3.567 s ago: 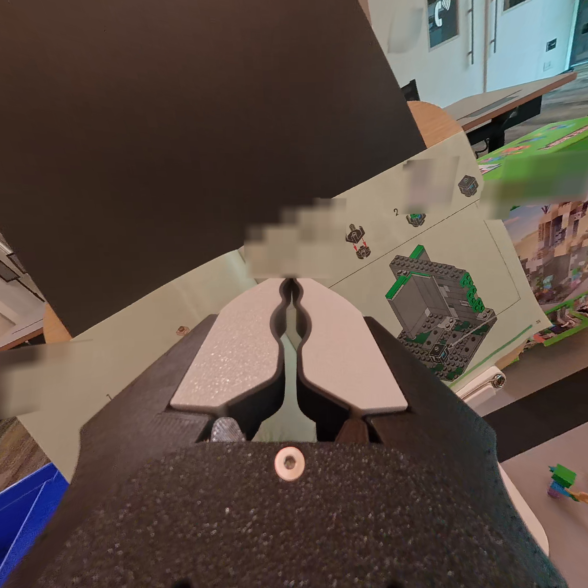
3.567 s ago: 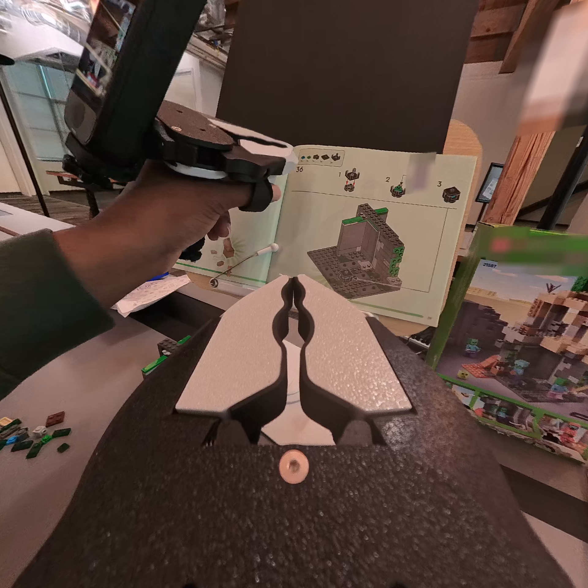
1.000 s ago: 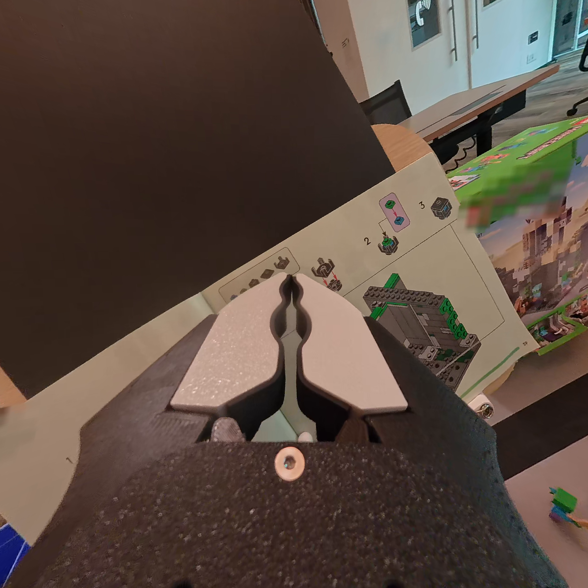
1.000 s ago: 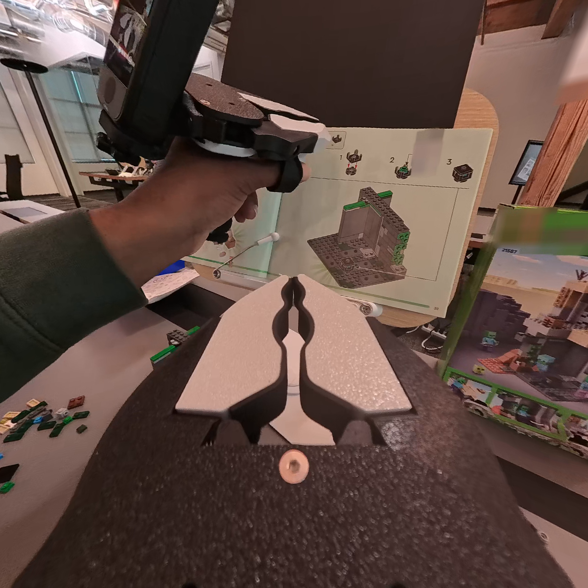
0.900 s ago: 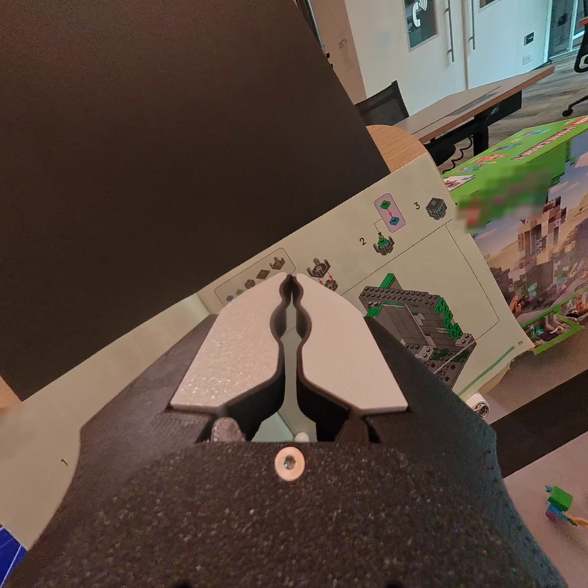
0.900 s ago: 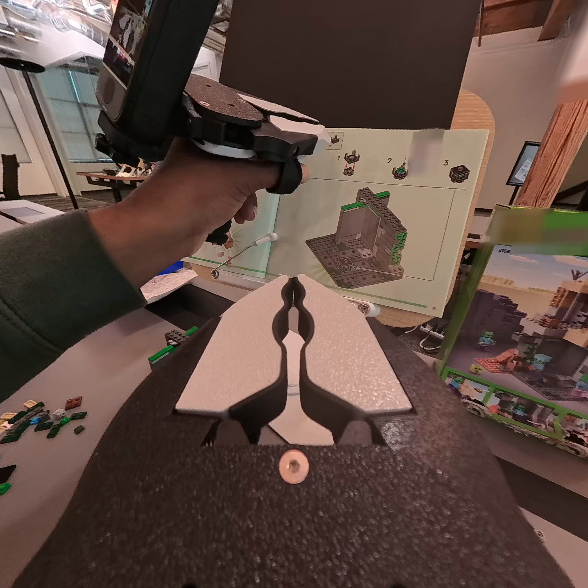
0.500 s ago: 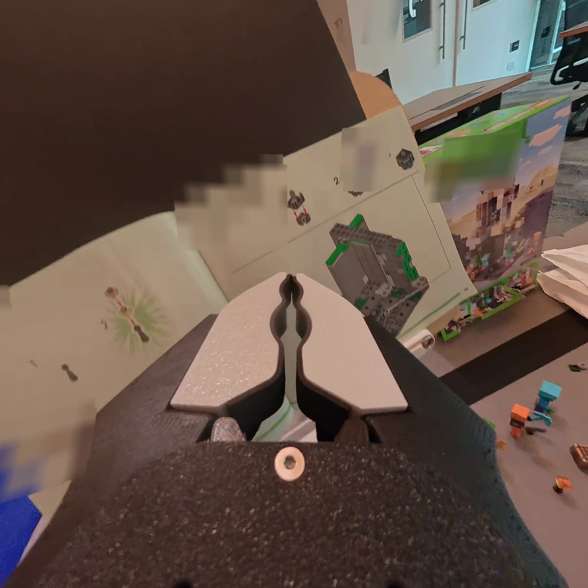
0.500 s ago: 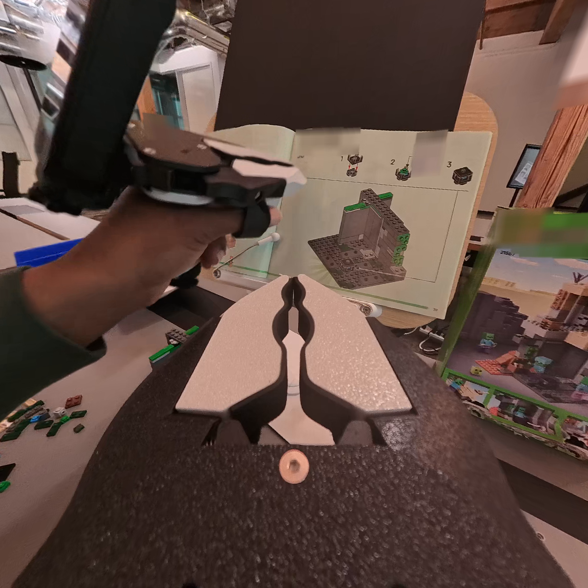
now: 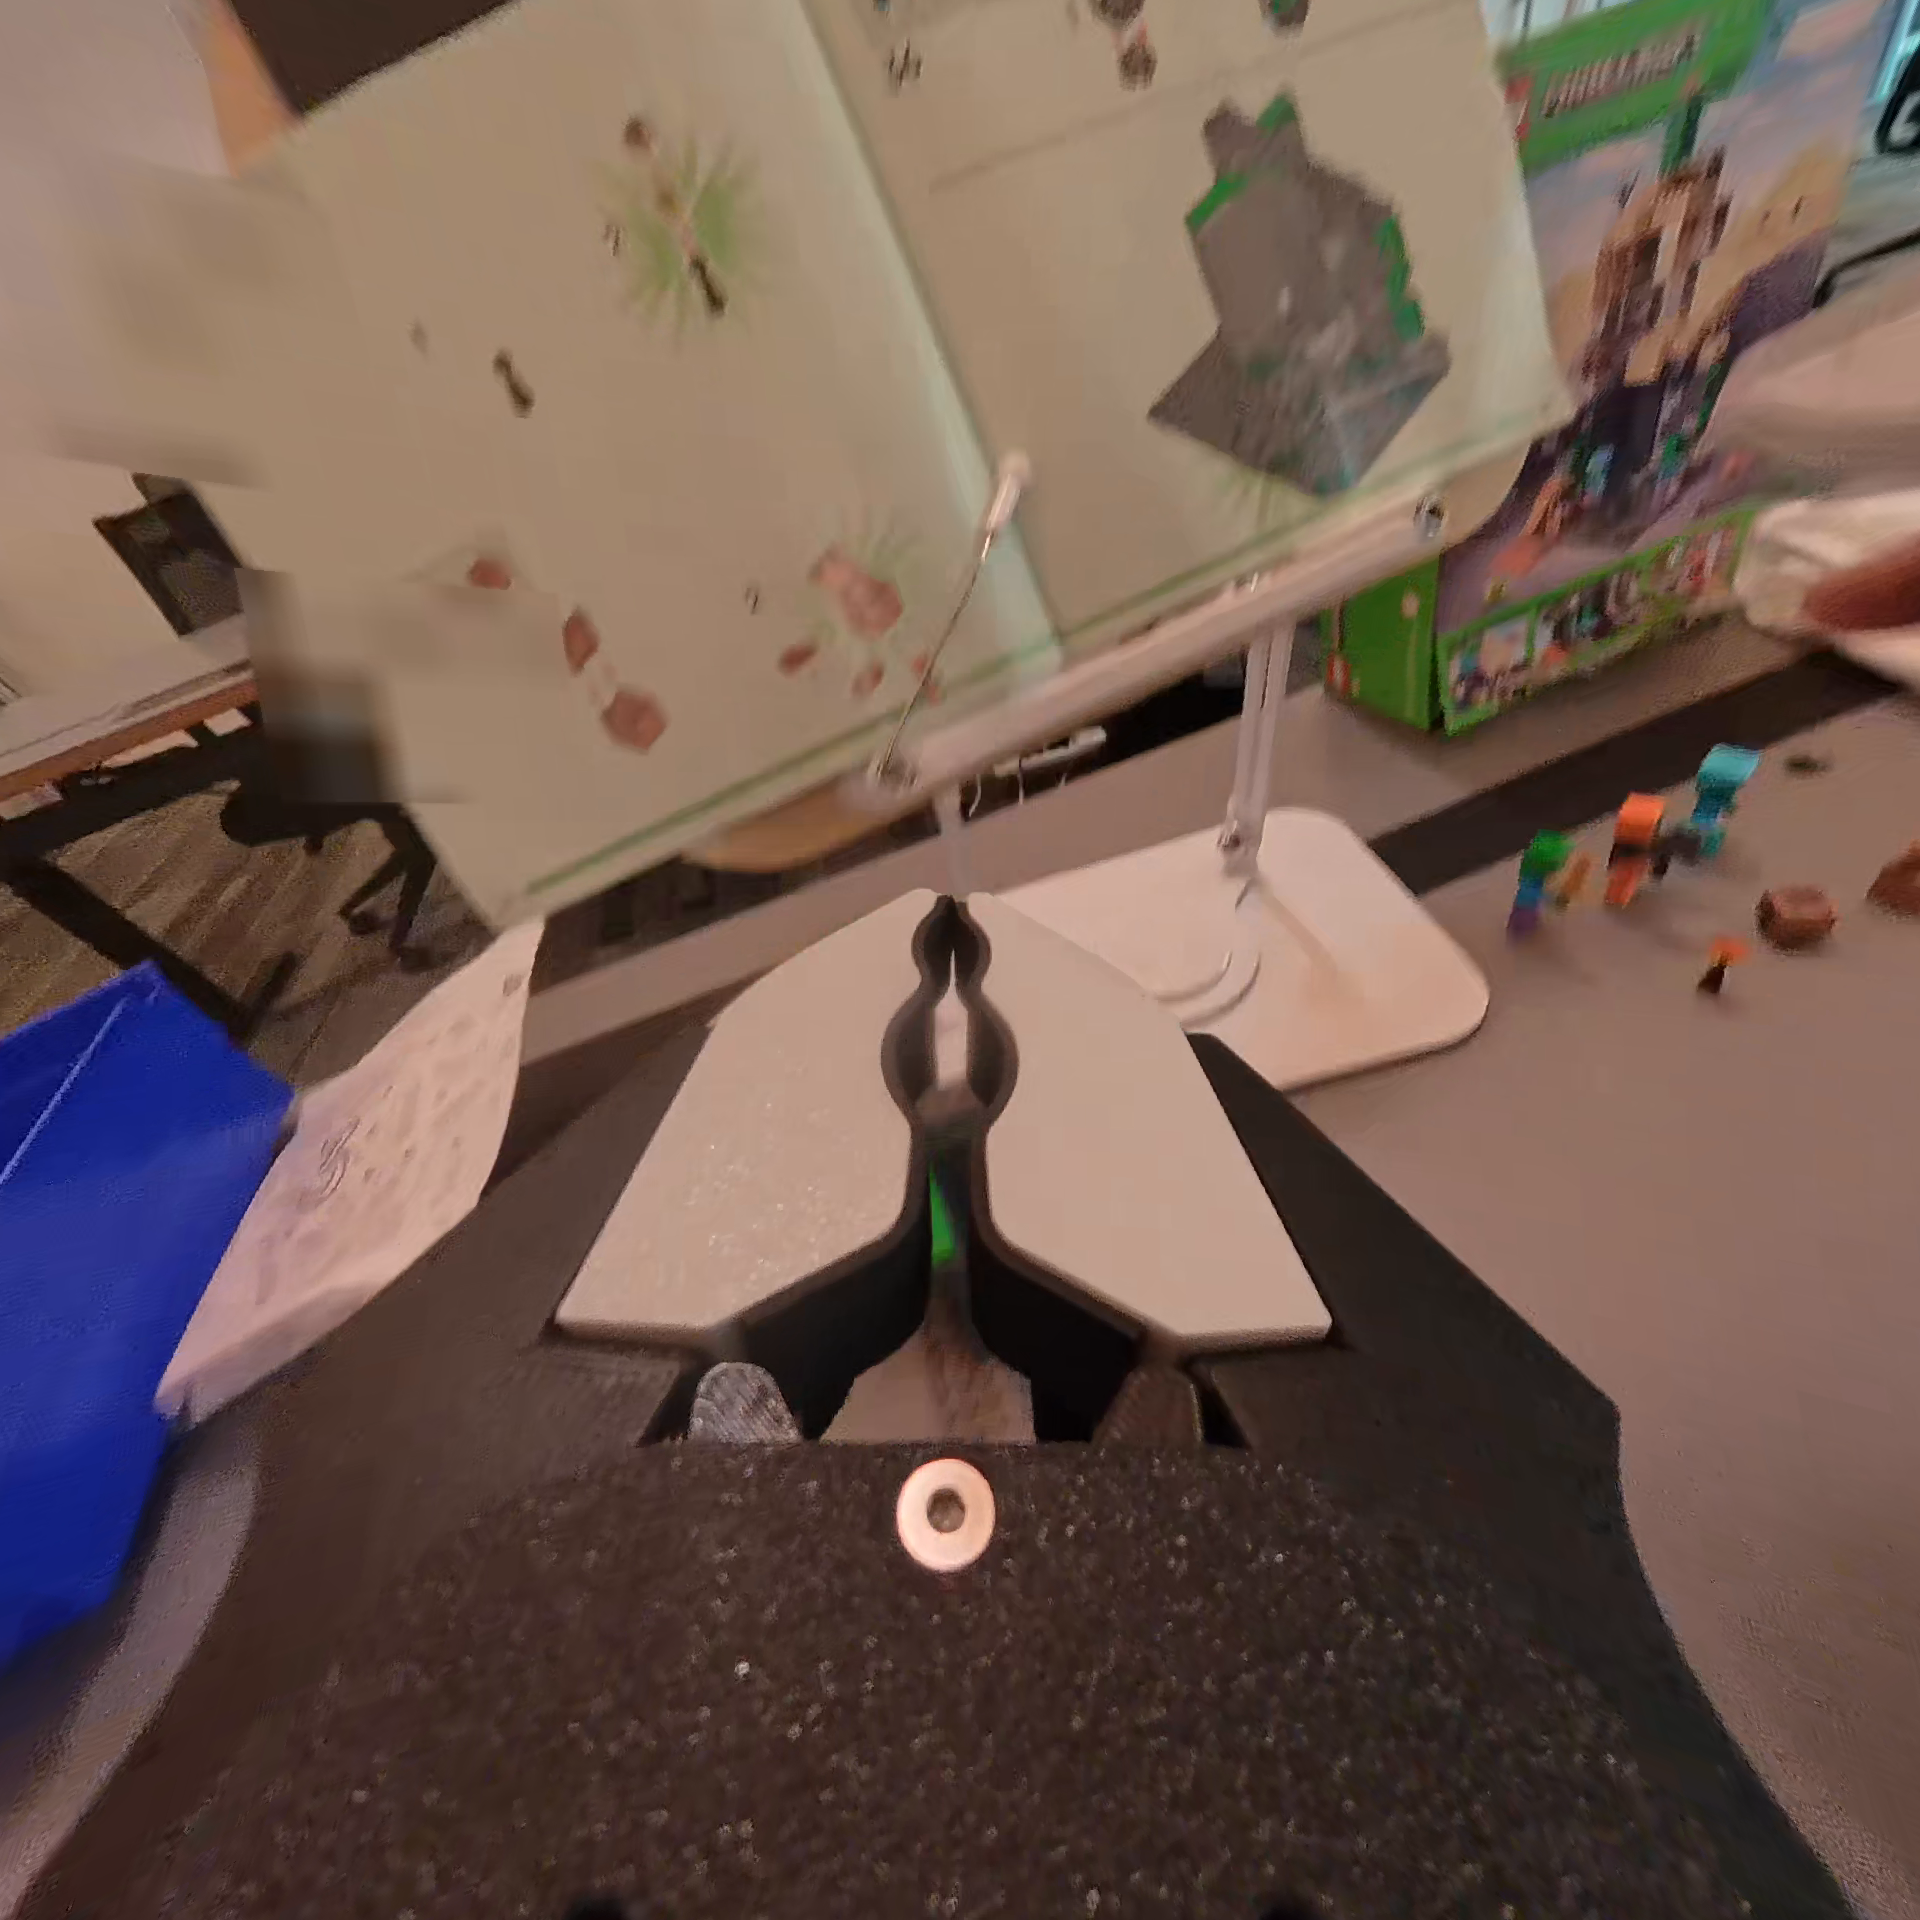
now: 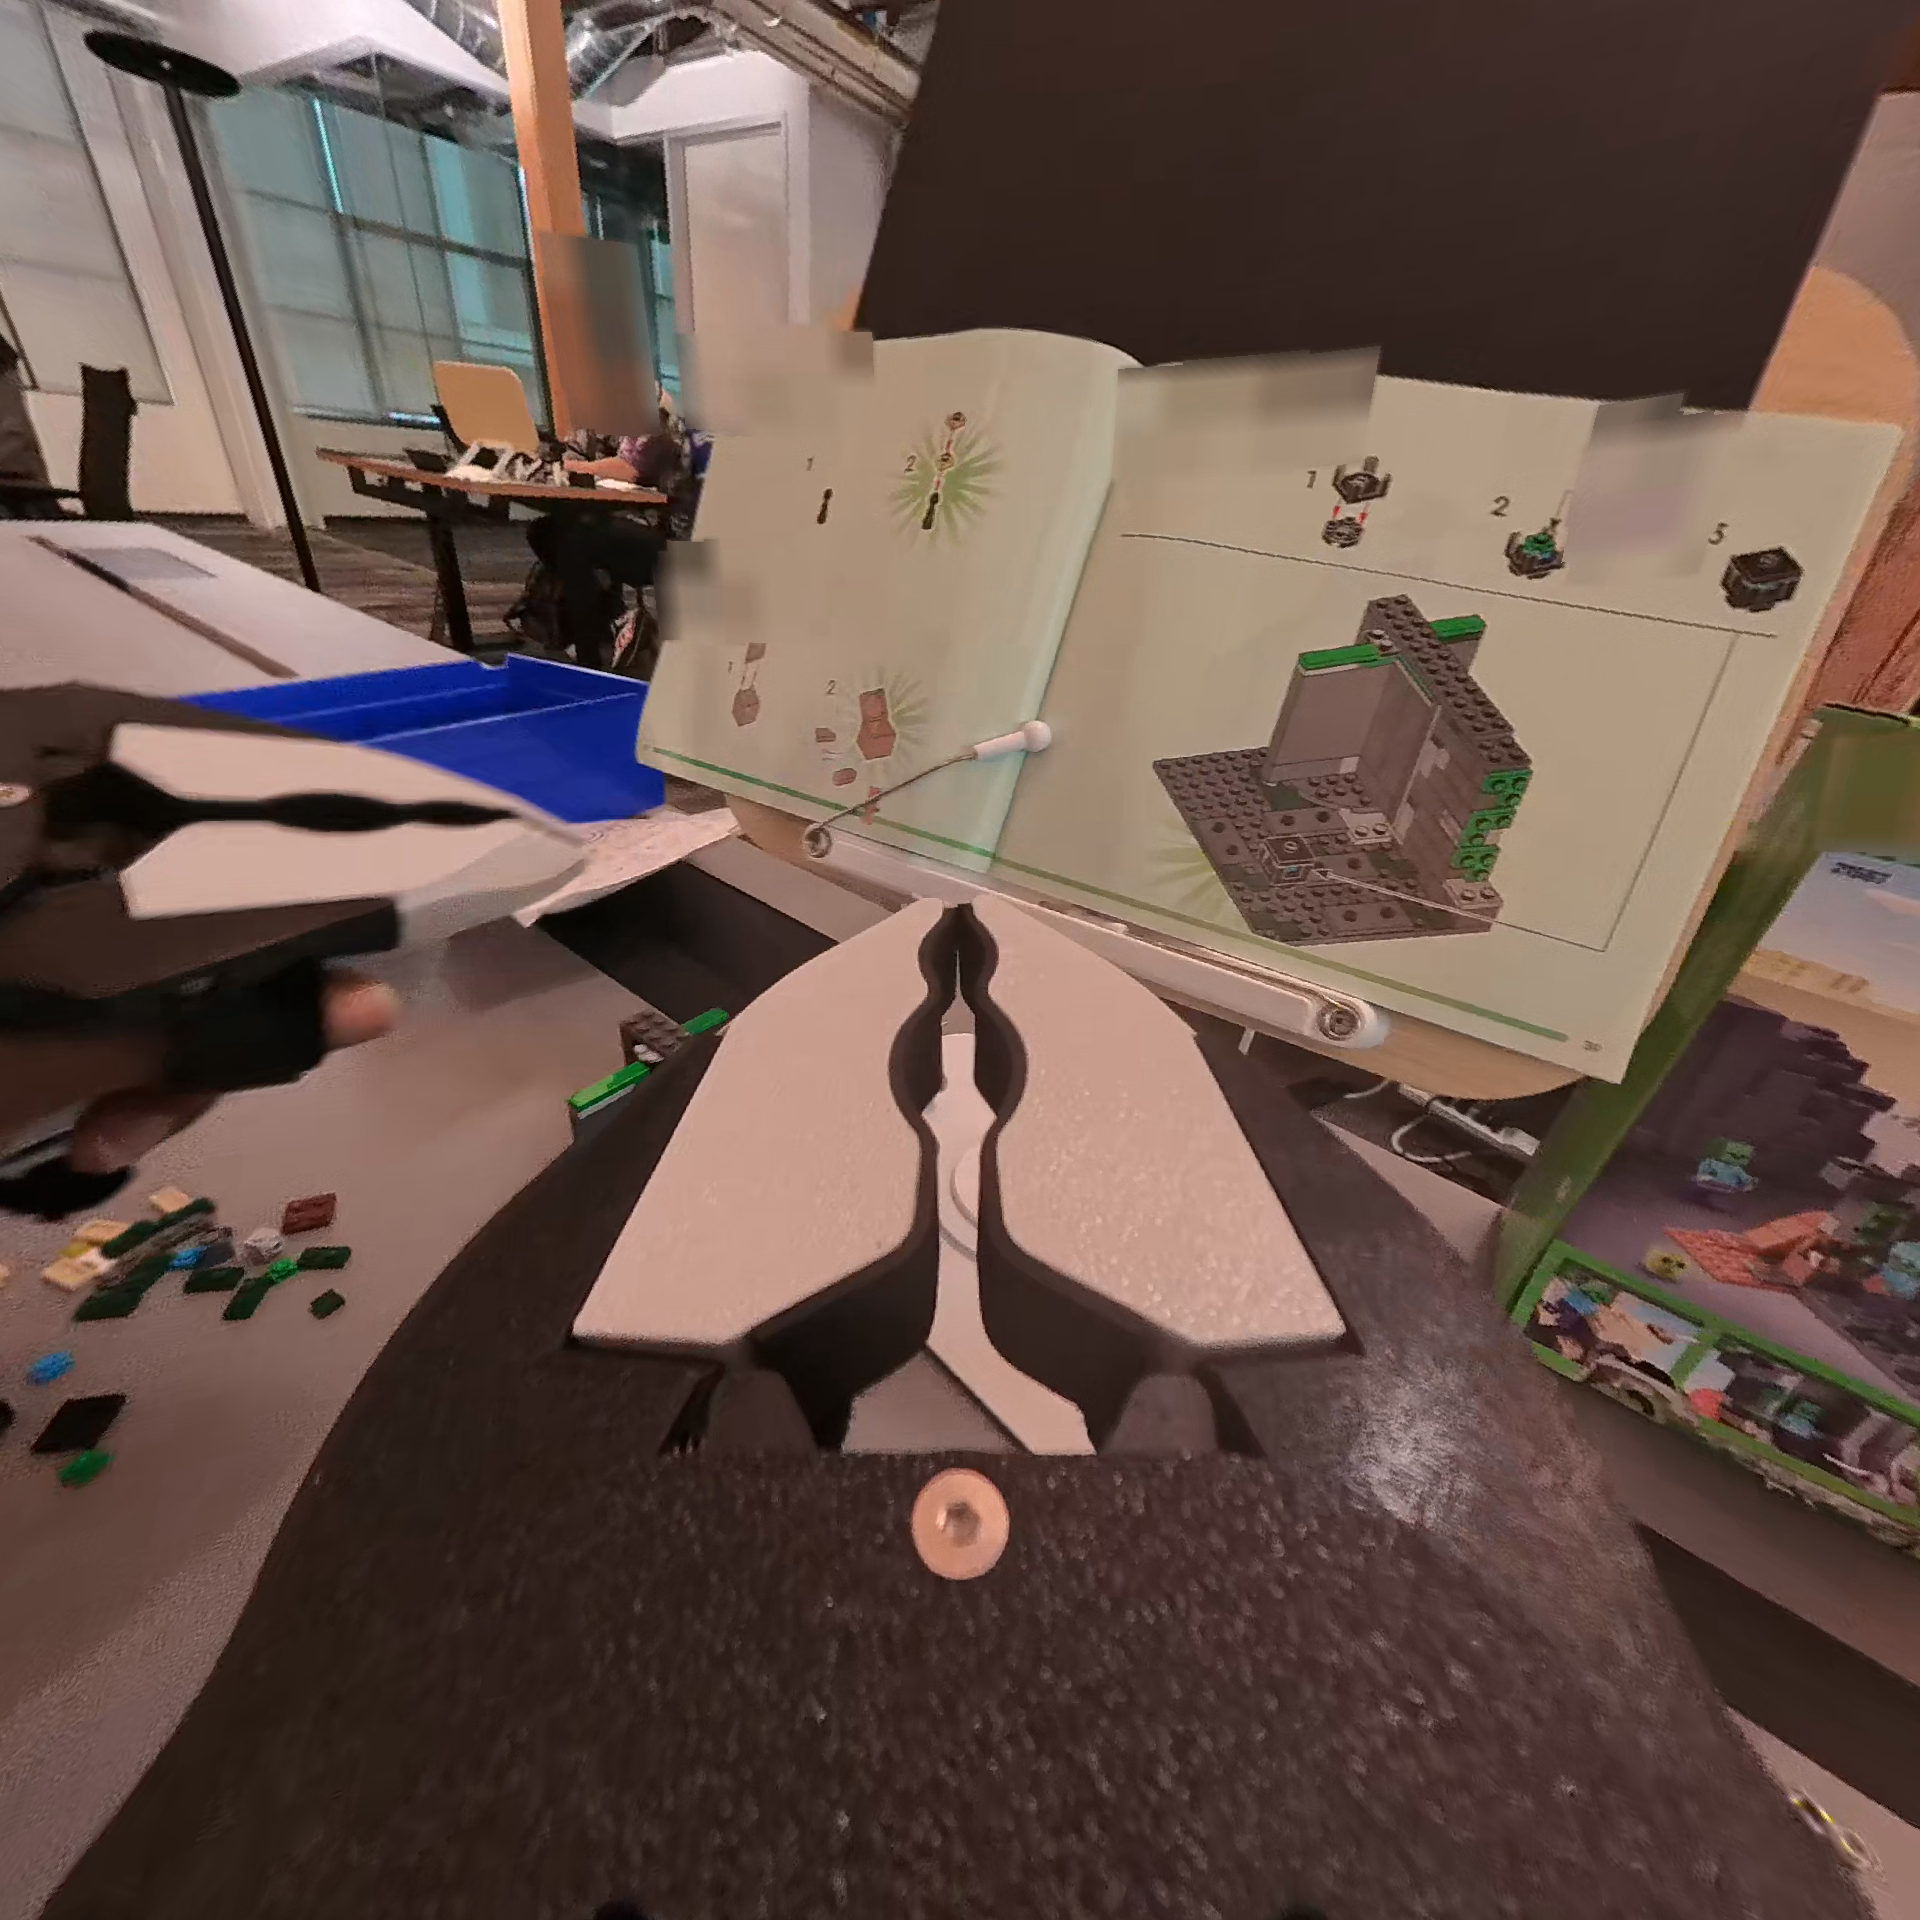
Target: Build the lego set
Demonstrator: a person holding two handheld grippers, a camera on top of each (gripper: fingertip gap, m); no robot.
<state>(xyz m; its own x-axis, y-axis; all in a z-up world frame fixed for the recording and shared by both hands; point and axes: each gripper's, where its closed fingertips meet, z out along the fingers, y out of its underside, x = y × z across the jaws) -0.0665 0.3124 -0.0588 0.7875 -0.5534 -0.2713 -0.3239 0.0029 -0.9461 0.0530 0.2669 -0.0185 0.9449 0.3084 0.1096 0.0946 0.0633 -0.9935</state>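
My left gripper (image 9: 948,916) is shut and empty, low over the grey table in front of the white book stand (image 9: 1299,935). It also shows at the left of the right wrist view (image 10: 566,834), held in a hand. My right gripper (image 10: 958,914) is shut and empty, pointing at the open instruction booklet (image 10: 1247,675) on the stand. A small dark and green partly built lego piece (image 10: 649,1049) sits on the table just left of the right gripper. Loose small bricks (image 10: 187,1257) lie at the left. A bit of green (image 9: 943,1216) shows through the gap below the left fingers.
A blue bin (image 9: 94,1226) stands at the left with a white paper sheet (image 9: 364,1195) beside it. The lego box (image 10: 1714,1195) stands at the right. Small lego figures (image 9: 1631,847) stand on the table right of the stand's base. One gripper's finger ends stand about 15 centimeters off the other's.
My left gripper has come down and to the left, away from the booklet page towards the table. Its view now shows the stand's base and the blue bin. My right gripper has hardly moved.
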